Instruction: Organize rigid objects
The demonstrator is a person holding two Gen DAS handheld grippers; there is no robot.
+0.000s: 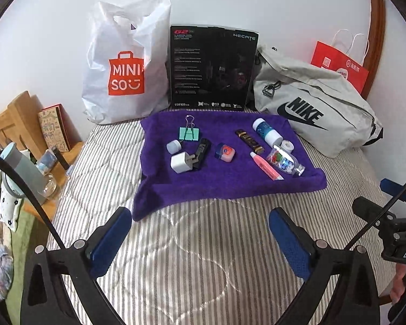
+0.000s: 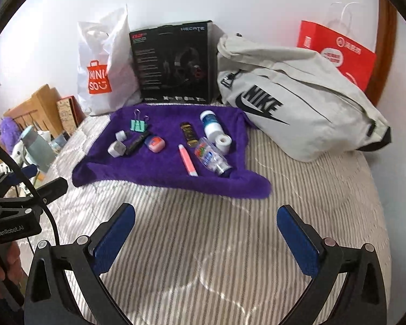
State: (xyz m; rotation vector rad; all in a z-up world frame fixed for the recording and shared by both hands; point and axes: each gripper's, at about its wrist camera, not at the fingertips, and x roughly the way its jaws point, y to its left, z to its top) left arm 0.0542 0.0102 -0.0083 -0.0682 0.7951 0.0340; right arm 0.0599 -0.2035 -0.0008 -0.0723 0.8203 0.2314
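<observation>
Both grippers, left gripper and right gripper, hang over the bed with jaws wide open and empty. The small things lie ahead on the purple towel. The pink tube points toward the right gripper, which looks nearer.

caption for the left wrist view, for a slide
Open left gripper faces small items on a purple towel on a striped bed.

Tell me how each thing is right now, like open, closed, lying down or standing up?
Left gripper: open, empty.
Right gripper: open, empty.
Binder clip: shut, handles up.
White bottle: lying down, capped.
Clear bottle: lying down.
Pink tube: lying flat.
Headset box: standing, closed.
Nike bag: slumped on its side.
Purple towel: spread flat.
</observation>
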